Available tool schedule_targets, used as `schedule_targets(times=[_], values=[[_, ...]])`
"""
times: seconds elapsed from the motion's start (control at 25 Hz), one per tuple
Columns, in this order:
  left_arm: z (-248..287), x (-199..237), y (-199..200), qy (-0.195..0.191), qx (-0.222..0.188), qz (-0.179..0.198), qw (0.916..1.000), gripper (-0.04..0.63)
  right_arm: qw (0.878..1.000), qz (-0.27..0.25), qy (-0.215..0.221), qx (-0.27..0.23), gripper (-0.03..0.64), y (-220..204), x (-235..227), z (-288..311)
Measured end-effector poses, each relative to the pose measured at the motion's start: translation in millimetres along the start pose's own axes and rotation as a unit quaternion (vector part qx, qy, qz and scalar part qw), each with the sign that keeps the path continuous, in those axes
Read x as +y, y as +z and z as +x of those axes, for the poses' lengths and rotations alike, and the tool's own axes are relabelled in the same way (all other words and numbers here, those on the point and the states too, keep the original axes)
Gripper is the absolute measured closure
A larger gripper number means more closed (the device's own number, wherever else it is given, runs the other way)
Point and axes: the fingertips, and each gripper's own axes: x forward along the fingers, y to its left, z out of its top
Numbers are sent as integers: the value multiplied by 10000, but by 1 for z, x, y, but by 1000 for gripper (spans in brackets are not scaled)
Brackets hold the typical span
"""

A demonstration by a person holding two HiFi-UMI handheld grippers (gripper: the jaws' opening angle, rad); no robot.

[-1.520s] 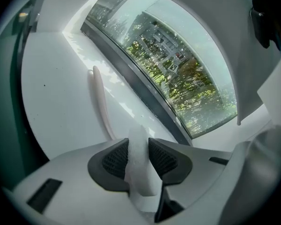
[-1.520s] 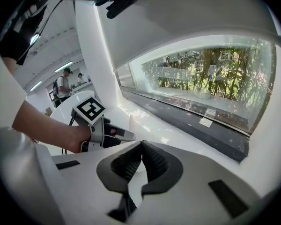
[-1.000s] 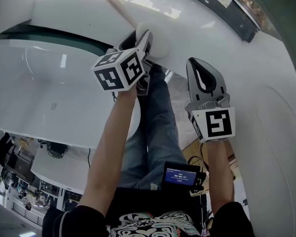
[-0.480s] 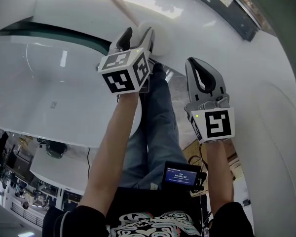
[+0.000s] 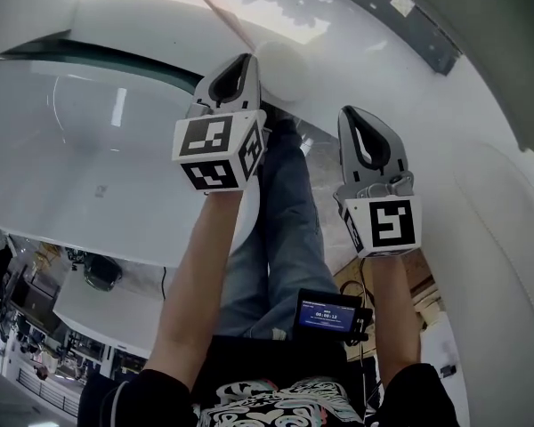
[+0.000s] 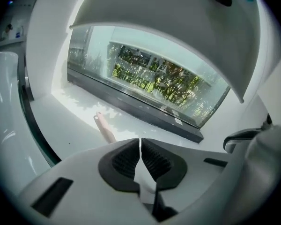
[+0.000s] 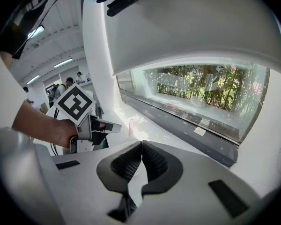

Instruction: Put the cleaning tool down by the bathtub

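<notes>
The cleaning tool (image 5: pixel 280 60), a white round head on a pale pink handle (image 5: pixel 221 9), lies on the white ledge beside the bathtub (image 5: pixel 89 149). My left gripper (image 5: pixel 241 62) hovers just short of the head, apart from it. Its jaws are closing to shut with nothing between them (image 6: pixel 140 142). The handle (image 6: pixel 104 129) shows beyond them on the ledge. My right gripper (image 5: pixel 361 114) hangs to the right of the tool, shut and empty (image 7: pixel 141 144). From it I see the left gripper (image 7: pixel 91 125) and the handle (image 7: pixel 131 124).
A dark-framed window (image 6: pixel 154 78) runs along the back of the ledge (image 5: pixel 383 16). A curved white wall (image 5: pixel 498 238) rises at the right. The person's jeans-clad legs (image 5: pixel 280 229) stand between tub and wall. A small screen (image 5: pixel 325 314) hangs at the waist.
The left gripper was closed around the tool's white head, then opened wide, let it go, drew back a little and shut empty. The tool stays on the ledge. The right gripper held still.
</notes>
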Motion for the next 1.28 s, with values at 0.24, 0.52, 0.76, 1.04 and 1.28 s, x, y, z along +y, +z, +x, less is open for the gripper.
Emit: schedule_targets(times=[0.24,0.52,0.76,1.04,1.28], values=[[-22,-7,12,-396,-236,-120,9989,578,10000,-32,-52,-59,591,10,9,-11],[-58,-24,35,-842,-612,-85,9945,578,9995,-1,-176,-277,591,32,13,-36],[-100,-32,57,-1031,-899,98,9906,578,9988,-104,-263,-392,591,52,20,-60],[-155,-36,77,-988,-975,227,9901,578,9981,-111,-276,-543,591,97,41,-95],[-204,-48,108,-1100,-1068,383,9874,578,9966,-228,-381,-699,591,143,56,-131]])
